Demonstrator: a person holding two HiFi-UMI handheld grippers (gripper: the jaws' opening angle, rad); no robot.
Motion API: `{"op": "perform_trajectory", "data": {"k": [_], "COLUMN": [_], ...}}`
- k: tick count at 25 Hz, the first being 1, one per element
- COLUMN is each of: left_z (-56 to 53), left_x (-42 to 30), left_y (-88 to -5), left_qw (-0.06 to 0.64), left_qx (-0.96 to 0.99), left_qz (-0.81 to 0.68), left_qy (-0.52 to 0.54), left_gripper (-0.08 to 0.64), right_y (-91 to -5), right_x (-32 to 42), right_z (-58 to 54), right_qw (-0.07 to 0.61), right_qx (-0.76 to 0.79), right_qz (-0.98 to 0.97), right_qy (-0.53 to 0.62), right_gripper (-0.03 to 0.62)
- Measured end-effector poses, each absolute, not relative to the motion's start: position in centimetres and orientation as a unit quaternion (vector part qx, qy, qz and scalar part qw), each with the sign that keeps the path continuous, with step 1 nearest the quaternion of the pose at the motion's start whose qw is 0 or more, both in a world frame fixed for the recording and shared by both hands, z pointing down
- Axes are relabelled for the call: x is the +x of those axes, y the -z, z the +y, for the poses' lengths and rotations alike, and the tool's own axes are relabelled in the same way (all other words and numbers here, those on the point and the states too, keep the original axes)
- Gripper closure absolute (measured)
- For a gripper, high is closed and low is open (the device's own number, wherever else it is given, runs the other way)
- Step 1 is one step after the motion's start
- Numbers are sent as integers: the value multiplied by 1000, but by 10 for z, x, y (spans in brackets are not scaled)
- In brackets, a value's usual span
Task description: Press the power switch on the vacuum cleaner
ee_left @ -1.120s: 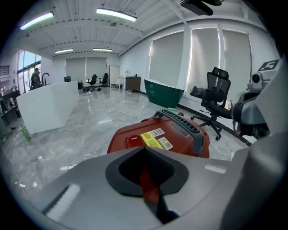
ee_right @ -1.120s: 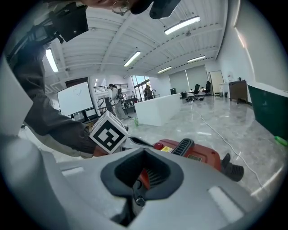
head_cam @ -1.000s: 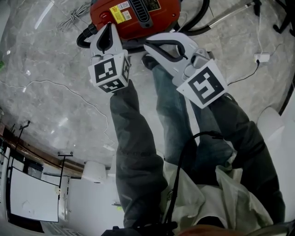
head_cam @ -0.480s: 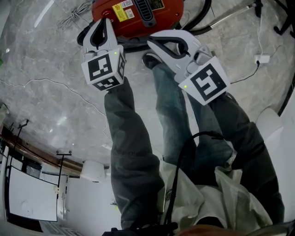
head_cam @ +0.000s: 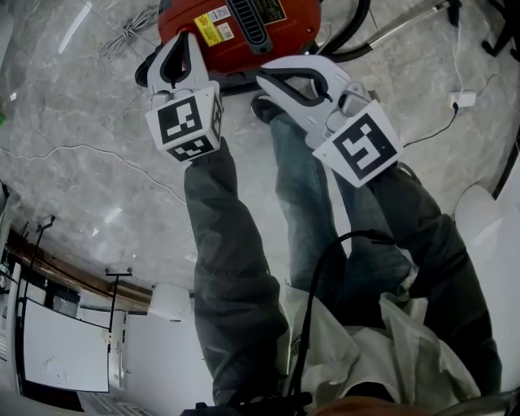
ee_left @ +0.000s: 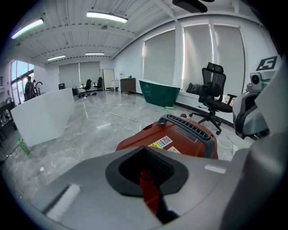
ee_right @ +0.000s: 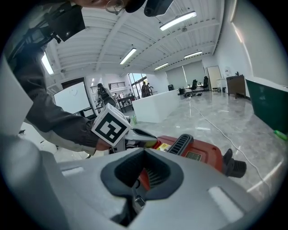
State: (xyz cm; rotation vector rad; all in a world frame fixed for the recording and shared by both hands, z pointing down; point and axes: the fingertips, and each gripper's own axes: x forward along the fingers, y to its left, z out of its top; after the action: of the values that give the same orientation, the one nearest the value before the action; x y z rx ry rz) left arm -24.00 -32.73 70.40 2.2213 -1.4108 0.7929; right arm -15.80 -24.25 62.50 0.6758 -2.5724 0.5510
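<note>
Closest in, a black cable [head_cam: 325, 268] loops over the person's pale shirt, and blue-jeaned legs [head_cam: 301, 179] run out to a dark shoe [head_cam: 262, 107] on the grey marbled floor [head_cam: 73, 97]. A thin white cord [head_cam: 106, 150] trails across the floor on the left, and a small white plug block [head_cam: 461, 101] lies on the right. Two arms in dark grey sleeves [head_cam: 227, 244] reach forward on either side of the legs. The left gripper [head_cam: 184, 37] points straight ahead with its jaws together on nothing. Its tip is at the near left edge of the red canister vacuum cleaner [head_cam: 244, 24], just beside the black hose cuff [head_cam: 149, 70]; whether it touches cannot be told. The right gripper [head_cam: 263, 81] is tilted towards the left, its jaws also closed and empty, with its tip above the shoe and just short of the vacuum's near edge. A black hose [head_cam: 351, 32], a metal wand tube [head_cam: 406, 24] and a bundle of grey cord [head_cam: 130, 32] lie around the vacuum. Farther off, the left gripper view shows a white counter [ee_left: 42, 117], a dark green tub [ee_left: 159, 92] and a black office chair [ee_left: 213, 96]. The vacuum carries a yellow label [head_cam: 213, 23] beside a black vent grille [head_cam: 248, 16], but its print is too small to read, and its power switch cannot be picked out. Each gripper's cube bears black-and-white square markers [head_cam: 184, 122].
</note>
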Motion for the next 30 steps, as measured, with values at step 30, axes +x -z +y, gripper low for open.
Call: {"op": "perform_trajectory", "data": {"k": [30], "left_z": [-335], "left_x": [-233], "left_y": [-709], "left_qw": [190], "left_qx": [805], "left_qz": [-474], "left_qy": [-303], "left_gripper": [561], "right_y": [-636], "right_x": [-115], "right_z": [-232], "right_qw": [208], "right_qx": [308], "right_qz": [-893], "right_qy": [-254], "right_gripper": [592]}}
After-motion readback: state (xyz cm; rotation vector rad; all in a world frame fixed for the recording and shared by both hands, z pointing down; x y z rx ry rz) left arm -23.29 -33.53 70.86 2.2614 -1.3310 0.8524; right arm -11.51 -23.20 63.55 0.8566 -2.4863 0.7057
